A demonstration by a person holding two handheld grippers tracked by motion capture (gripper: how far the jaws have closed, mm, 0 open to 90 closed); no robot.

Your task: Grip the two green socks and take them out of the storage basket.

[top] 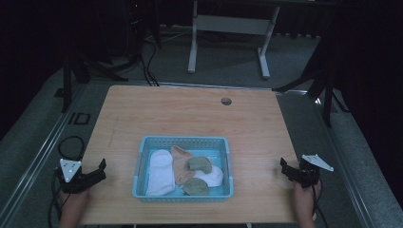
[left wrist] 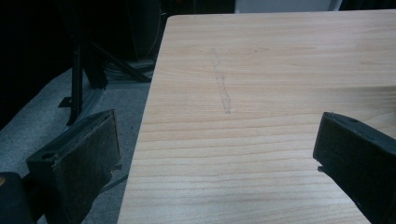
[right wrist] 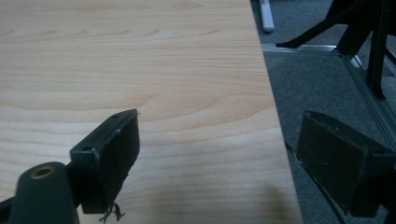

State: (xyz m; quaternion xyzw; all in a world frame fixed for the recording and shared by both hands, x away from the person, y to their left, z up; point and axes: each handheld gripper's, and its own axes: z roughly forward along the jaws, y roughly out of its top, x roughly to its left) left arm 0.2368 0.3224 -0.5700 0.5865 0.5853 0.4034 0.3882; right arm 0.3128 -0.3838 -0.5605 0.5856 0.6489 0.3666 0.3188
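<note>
Wooden table (top: 190, 114): pale blue plastic basket (top: 183, 141) near its front edge holds socks (top: 160, 172), none removed; left gripper (top: 101, 167) and right gripper (top: 284, 167) wide open, empty

A pale blue basket (top: 142, 156) sits near the table's near edge, centred, holding socks: white (top: 159, 171) at left, peach (top: 180, 164) beside it, green (top: 199, 164) right.

A dim lab or recording studio: black curtains (top: 43, 42), grey carpet (top: 228, 52), stand legs (top: 76, 71) and cables (top: 149, 61) surround one wooden worktop (top: 190, 118).
</note>
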